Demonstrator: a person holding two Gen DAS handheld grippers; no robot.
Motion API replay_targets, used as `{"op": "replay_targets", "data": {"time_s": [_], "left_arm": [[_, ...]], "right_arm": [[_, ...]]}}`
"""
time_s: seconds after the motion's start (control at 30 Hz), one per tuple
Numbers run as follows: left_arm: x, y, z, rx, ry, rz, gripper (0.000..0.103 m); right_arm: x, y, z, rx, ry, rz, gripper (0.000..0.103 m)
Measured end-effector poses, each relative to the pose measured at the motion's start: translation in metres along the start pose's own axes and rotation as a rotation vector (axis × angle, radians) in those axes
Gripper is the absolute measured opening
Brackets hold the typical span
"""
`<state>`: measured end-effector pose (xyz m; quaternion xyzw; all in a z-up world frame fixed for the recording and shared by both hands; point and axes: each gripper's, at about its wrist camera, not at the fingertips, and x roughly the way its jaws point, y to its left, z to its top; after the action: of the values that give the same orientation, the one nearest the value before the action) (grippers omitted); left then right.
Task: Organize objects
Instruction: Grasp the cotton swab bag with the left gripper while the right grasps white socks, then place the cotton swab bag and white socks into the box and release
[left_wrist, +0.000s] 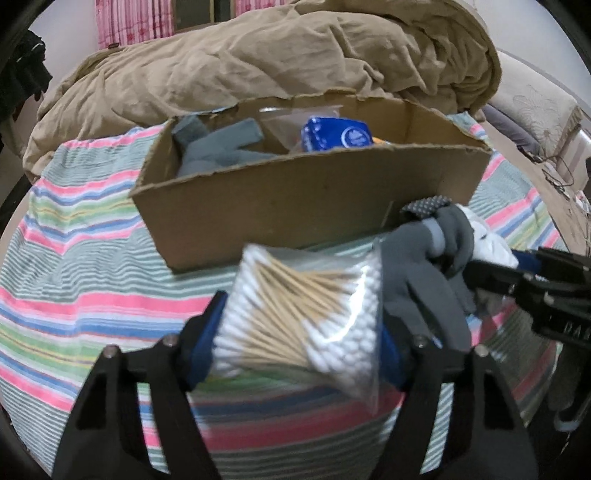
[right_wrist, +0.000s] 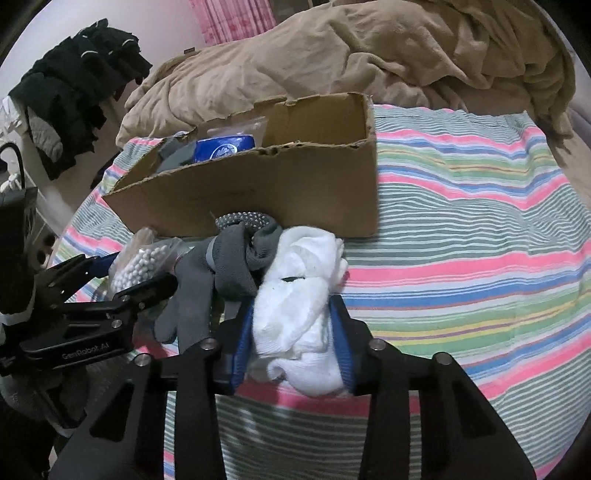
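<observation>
My left gripper (left_wrist: 301, 325) is shut on a clear bag of cotton swabs (left_wrist: 303, 317), held above the striped bedsheet just in front of an open cardboard box (left_wrist: 295, 192). My right gripper (right_wrist: 295, 343) is shut on a bundle of white socks (right_wrist: 299, 306). A grey glove (right_wrist: 207, 288) and a dotted grey item (right_wrist: 240, 221) lie between the grippers by the box's front wall (right_wrist: 258, 192). The box holds grey gloves (left_wrist: 218, 147) and a blue packet (left_wrist: 336, 134). The left gripper also shows in the right wrist view (right_wrist: 122, 273).
A crumpled tan duvet (left_wrist: 258, 62) is piled behind the box. The striped sheet (right_wrist: 461, 229) spreads to the right of the box. Dark clothes (right_wrist: 77, 85) hang at the far left. A pillow (left_wrist: 532, 107) and cables lie at the far right.
</observation>
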<state>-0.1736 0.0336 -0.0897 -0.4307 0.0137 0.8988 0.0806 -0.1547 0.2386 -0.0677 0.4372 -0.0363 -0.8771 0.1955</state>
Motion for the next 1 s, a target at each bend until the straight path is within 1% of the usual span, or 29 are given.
{"op": "replay_targets", "data": {"time_s": [0.17, 0.33, 0.5, 0.7, 0.8, 1.0], "left_arm": [[-0.015, 0.005, -0.007, -0.025, -0.024, -0.009, 0.071], [-0.044, 0.006, -0.01, -0.032, -0.058, -0.022, 0.071], [-0.076, 0.011, -0.006, -0.066, -0.096, -0.038, 0.072], [-0.103, 0.012, 0.007, -0.108, -0.13, -0.053, 0.072], [-0.113, 0.009, 0.018, -0.105, -0.158, -0.064, 0.072], [-0.117, 0.006, 0.043, -0.099, -0.197, -0.077, 0.072]], "right_arm": [[-0.016, -0.003, -0.001, 0.007, -0.022, -0.018, 0.039], [-0.039, -0.007, -0.002, 0.02, -0.057, -0.038, 0.039], [-0.062, -0.005, 0.002, 0.025, -0.097, -0.046, 0.039], [-0.089, 0.007, 0.012, 0.001, -0.153, -0.039, 0.039], [-0.099, 0.013, 0.019, -0.012, -0.18, -0.031, 0.04], [-0.107, 0.02, 0.042, -0.039, -0.231, -0.033, 0.04]]}}
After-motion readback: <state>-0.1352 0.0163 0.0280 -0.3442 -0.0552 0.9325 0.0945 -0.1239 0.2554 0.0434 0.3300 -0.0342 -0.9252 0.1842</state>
